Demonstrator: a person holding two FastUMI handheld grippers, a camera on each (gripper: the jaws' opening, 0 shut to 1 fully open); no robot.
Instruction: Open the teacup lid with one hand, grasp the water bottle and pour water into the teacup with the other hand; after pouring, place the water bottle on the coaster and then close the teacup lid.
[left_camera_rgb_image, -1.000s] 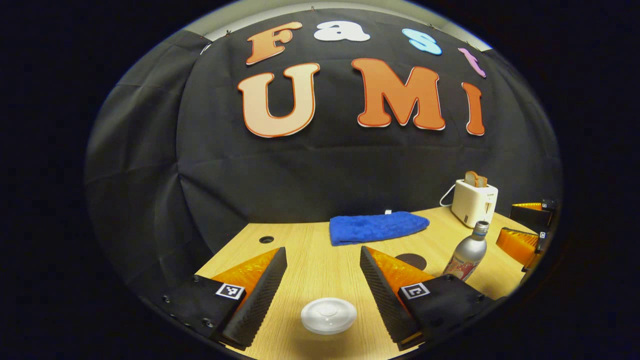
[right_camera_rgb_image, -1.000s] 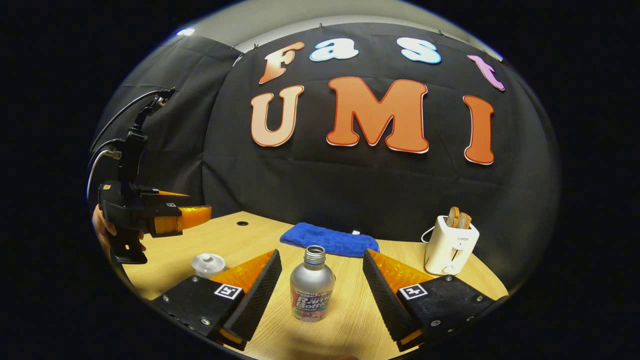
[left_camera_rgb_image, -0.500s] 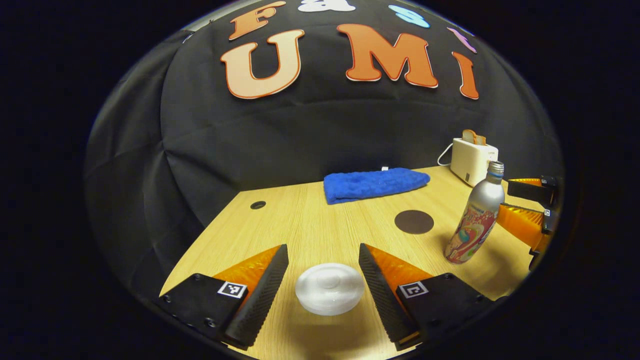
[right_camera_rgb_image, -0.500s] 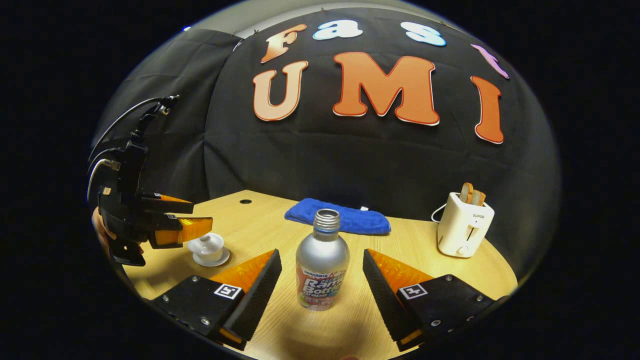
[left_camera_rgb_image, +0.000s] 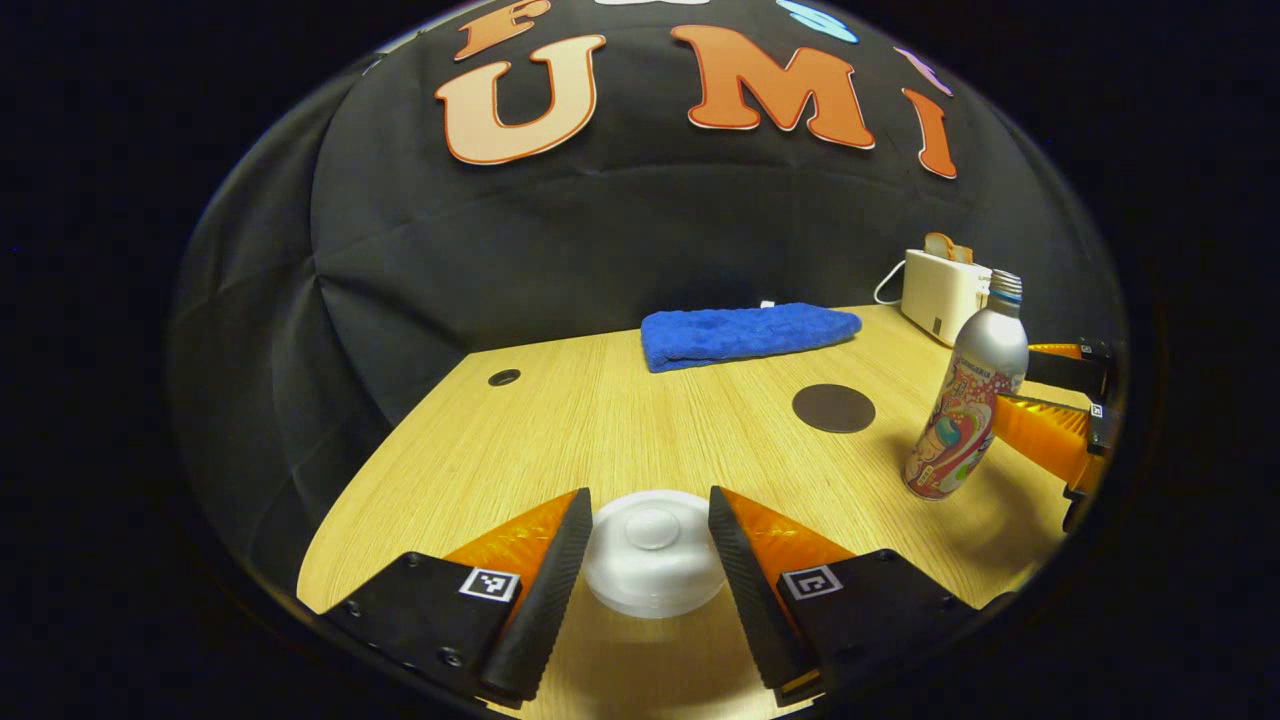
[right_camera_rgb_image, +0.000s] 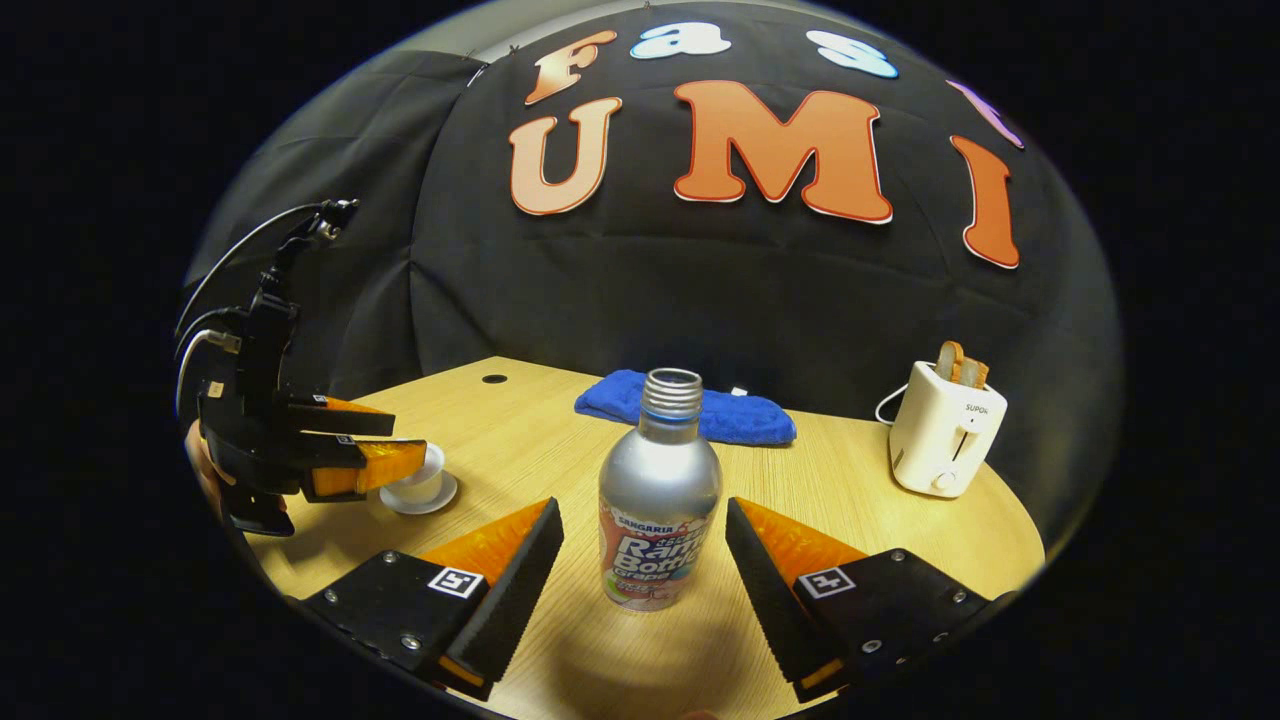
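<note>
Left gripper (left_camera_rgb_image: 650, 540): its two wedge-shaped fingers, faced with ribbed pads, bracket the teacup lid (left_camera_rgb_image: 652, 560), a smooth white domed disc with a low round knob at its centre. The pads stand close at either side of the lid; whether they actually press on it cannot be made out. The cup beneath the lid is hidden in the left gripper view. In the right gripper view the same gripper (right_camera_rgb_image: 415, 460) hangs over the white teacup (right_camera_rgb_image: 420, 485) on its saucer (right_camera_rgb_image: 420, 497), with part of a hand (right_camera_rgb_image: 205, 470) behind it at the edge.

Right gripper (right_camera_rgb_image: 645, 560): jaws spread wide, holding nothing. The water bottle (right_camera_rgb_image: 658, 520), a matt silver metal bottle with a threaded open neck and a printed wrap around its lower half, stands upright between the fingers, clear of both pads.

Surroundings: a pale wood-grain table (left_camera_rgb_image: 600, 430) with a small round hole (left_camera_rgb_image: 504, 377) near its far left. The coaster (left_camera_rgb_image: 833, 408), a flat dark disc, lies bare between the lid and the bottle (left_camera_rgb_image: 968, 400). A folded blue towel (left_camera_rgb_image: 745, 333) of nubbly cloth lies along the back edge. A white toaster (right_camera_rgb_image: 945, 430) holding bread slices stands at the far right, its cord partly hidden behind it.
</note>
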